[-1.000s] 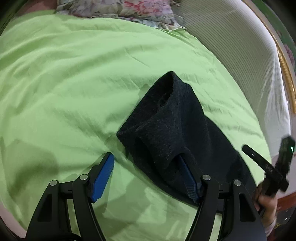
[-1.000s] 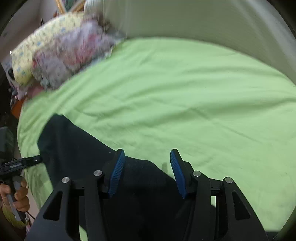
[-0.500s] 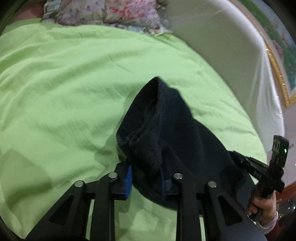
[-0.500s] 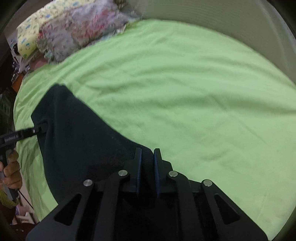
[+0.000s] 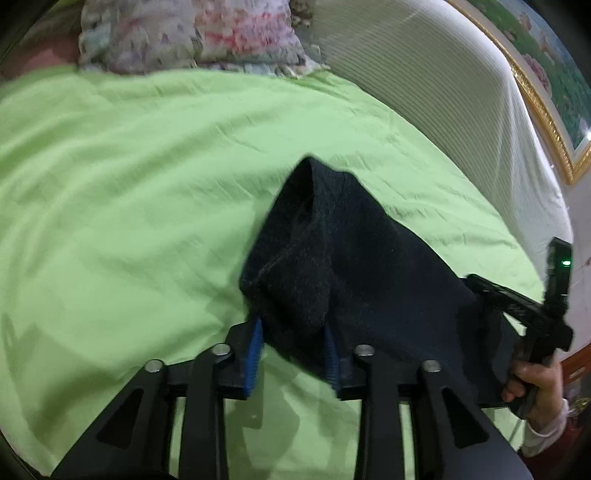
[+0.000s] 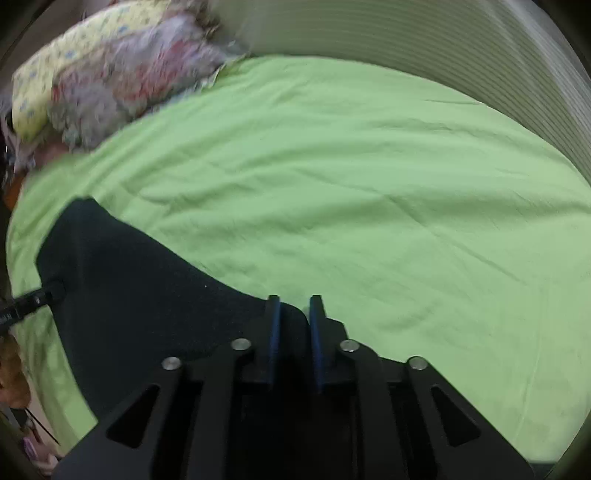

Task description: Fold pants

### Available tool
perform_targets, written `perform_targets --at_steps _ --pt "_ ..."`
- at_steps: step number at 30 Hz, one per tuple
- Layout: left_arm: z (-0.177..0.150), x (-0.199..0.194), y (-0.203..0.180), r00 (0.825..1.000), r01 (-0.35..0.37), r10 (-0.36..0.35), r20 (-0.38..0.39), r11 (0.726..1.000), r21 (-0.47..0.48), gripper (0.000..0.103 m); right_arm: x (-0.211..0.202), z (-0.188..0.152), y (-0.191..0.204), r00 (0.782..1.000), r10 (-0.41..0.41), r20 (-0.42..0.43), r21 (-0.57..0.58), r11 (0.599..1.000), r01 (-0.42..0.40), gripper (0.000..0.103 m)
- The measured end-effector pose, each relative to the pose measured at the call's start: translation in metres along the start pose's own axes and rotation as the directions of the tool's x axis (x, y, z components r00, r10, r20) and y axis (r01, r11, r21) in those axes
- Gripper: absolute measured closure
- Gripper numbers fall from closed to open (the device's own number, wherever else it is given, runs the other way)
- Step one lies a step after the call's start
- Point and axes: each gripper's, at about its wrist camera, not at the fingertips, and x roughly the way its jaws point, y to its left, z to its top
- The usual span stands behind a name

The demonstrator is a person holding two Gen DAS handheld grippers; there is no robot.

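The black pants [image 5: 343, 254] lie on the green bed sheet [image 5: 129, 206] and are partly lifted. My left gripper [image 5: 293, 332] is shut on a bunched end of the pants, held between its blue pads. My right gripper [image 6: 293, 314] is shut on another edge of the pants [image 6: 140, 295], which stretch away to the left in its view. In the left wrist view the right gripper [image 5: 517, 306] shows at the far right, gripping the cloth. In the right wrist view the tip of the left gripper [image 6: 33, 299] shows at the left edge.
Floral pillows [image 5: 192, 33] lie at the head of the bed, also in the right wrist view [image 6: 110, 74]. A white ribbed headboard [image 5: 443, 92] runs along the far side. A gold-framed picture [image 5: 546, 92] hangs beyond it.
Both grippers closed on the pants: a second ago both stood open around the cloth. Since then both have lifted the cloth slightly.
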Motion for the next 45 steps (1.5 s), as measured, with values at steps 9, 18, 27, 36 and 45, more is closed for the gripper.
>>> perform_targets --at_steps 9,18,27,36,45 --pt "0.01 -0.062 -0.048 0.986 -0.047 0.021 0.166 0.988 0.15 0.044 -0.097 -0.072 -0.038 0.99 -0.003 0.143 0.206 0.978 -0.027 0.046" --pt "-0.009 -0.04 -0.14 0.992 0.071 -0.103 0.07 0.931 0.357 0.038 -0.164 -0.169 -0.092 0.976 -0.118 0.185 0.461 0.887 0.02 0.046" --pt "-0.055 -0.013 -0.241 0.98 0.197 -0.183 -0.083 0.796 0.573 0.031 -0.211 -0.244 -0.148 0.947 -0.266 0.183 0.702 0.71 0.064 0.046" --pt "-0.074 0.022 -0.32 0.938 0.344 -0.22 -0.266 0.663 0.665 0.028 -0.215 -0.276 -0.188 0.933 -0.303 0.194 0.836 0.549 0.004 0.045" --pt "-0.088 0.05 -0.404 0.9 0.435 -0.231 -0.37 0.527 0.73 0.027 -0.206 -0.286 -0.218 0.911 -0.321 0.258 0.889 0.448 -0.094 0.045"
